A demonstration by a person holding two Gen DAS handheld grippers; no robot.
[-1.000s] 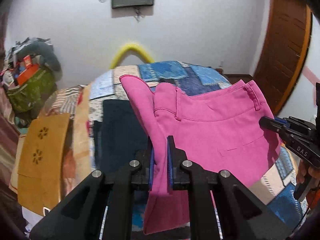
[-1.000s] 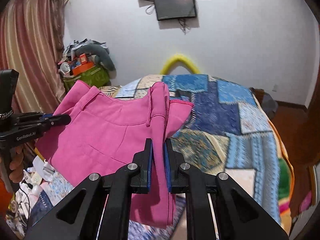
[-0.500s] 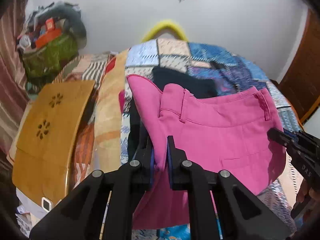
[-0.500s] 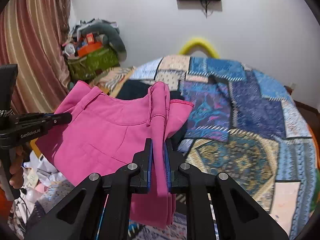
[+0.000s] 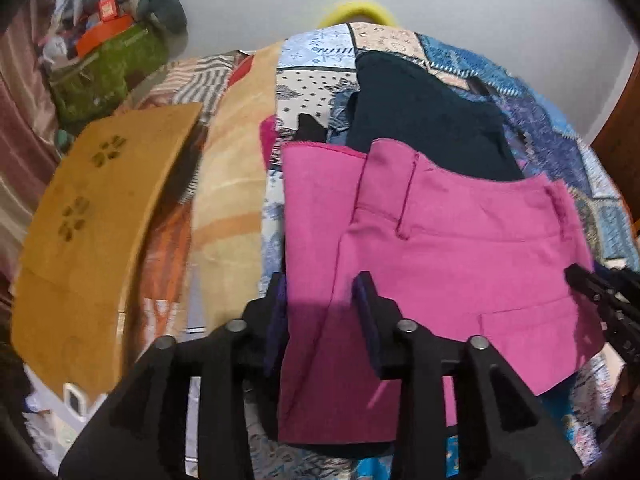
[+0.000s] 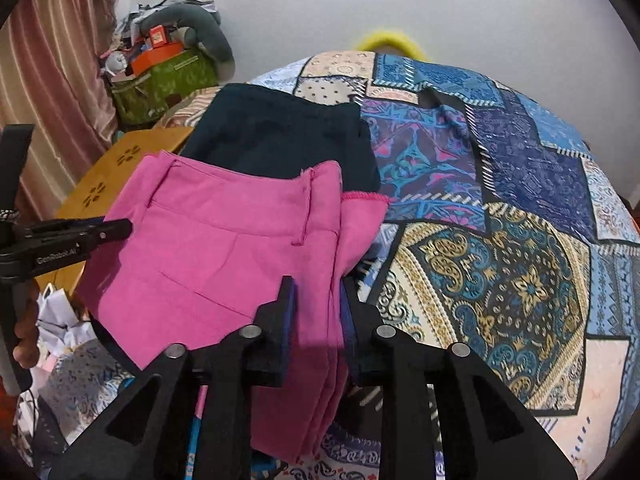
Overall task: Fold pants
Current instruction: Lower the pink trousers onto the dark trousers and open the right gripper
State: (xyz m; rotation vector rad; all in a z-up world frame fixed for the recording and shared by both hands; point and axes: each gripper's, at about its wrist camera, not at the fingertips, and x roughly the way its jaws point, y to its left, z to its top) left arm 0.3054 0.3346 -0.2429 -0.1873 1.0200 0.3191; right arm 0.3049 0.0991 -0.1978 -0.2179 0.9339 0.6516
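Note:
The folded pink pants (image 5: 460,256) lie over a dark folded garment (image 5: 428,120) on the patchwork bedspread; they also show in the right wrist view (image 6: 224,248). My left gripper (image 5: 322,294) is open, its jaws astride the pants' left edge. My right gripper (image 6: 316,300) is open, its jaws astride the pants' right edge. The left gripper shows at the left of the right wrist view (image 6: 116,229). The right gripper shows at the right edge of the left wrist view (image 5: 576,276).
The patchwork bedspread (image 6: 500,208) covers the bed. A wooden board (image 5: 92,224) stands at the bed's left side. A green bag with clutter (image 6: 168,76) sits by the wall and curtain. A yellow hoop (image 6: 388,40) is behind the bed.
Both grippers have lowered the pants onto the bed over the dark garment. Both sets of jaws have opened and let go of the cloth.

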